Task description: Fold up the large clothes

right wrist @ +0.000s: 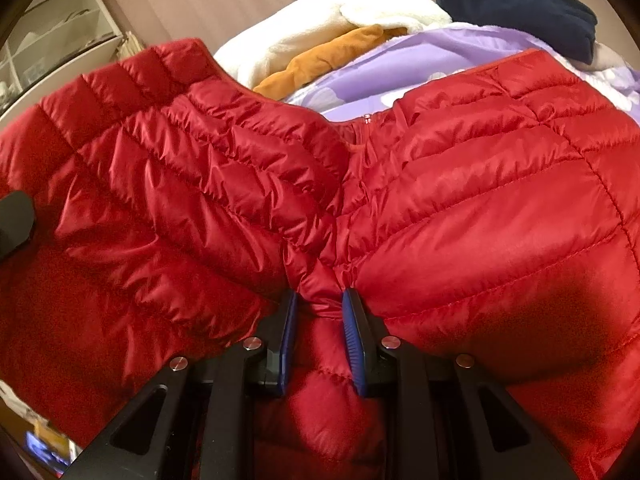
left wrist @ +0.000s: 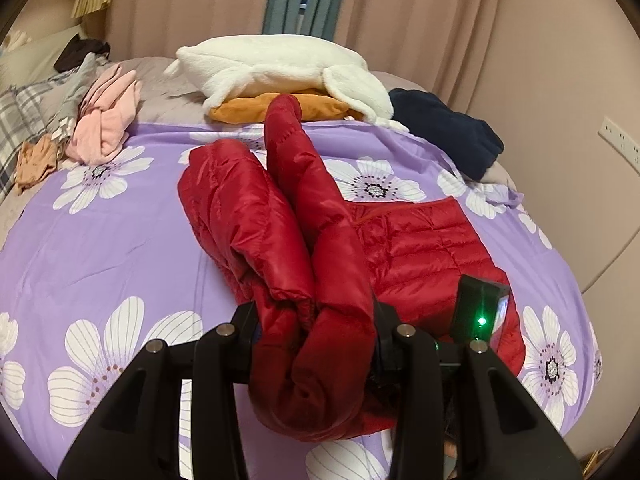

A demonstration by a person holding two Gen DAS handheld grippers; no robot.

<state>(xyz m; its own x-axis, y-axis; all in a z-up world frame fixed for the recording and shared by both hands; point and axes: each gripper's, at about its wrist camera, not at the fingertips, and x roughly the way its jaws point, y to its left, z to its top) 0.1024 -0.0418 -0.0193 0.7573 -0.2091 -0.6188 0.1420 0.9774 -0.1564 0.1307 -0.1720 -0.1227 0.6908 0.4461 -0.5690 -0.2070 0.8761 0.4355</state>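
A red quilted puffer jacket (left wrist: 424, 248) lies on the purple flowered bedsheet (left wrist: 112, 248). My left gripper (left wrist: 316, 320) is shut on a thick bunch of the jacket's fabric near its sleeves, which are lifted and draped toward the bed's far side. In the right wrist view the jacket (right wrist: 480, 184) fills the frame, its zipper running down the middle. My right gripper (right wrist: 318, 304) is shut on a pinched fold of the jacket between its blue pads (right wrist: 352, 336). The right gripper's black body with a green light (left wrist: 480, 312) shows at the jacket's right edge.
At the bed's far side lies a white fleece garment (left wrist: 280, 68) on an orange one (left wrist: 248, 112). A navy garment (left wrist: 452, 128) sits at the right, pink folded clothes (left wrist: 108, 120) and plaid items at the left. Curtains hang behind; a wall socket (left wrist: 620, 144) is at the right.
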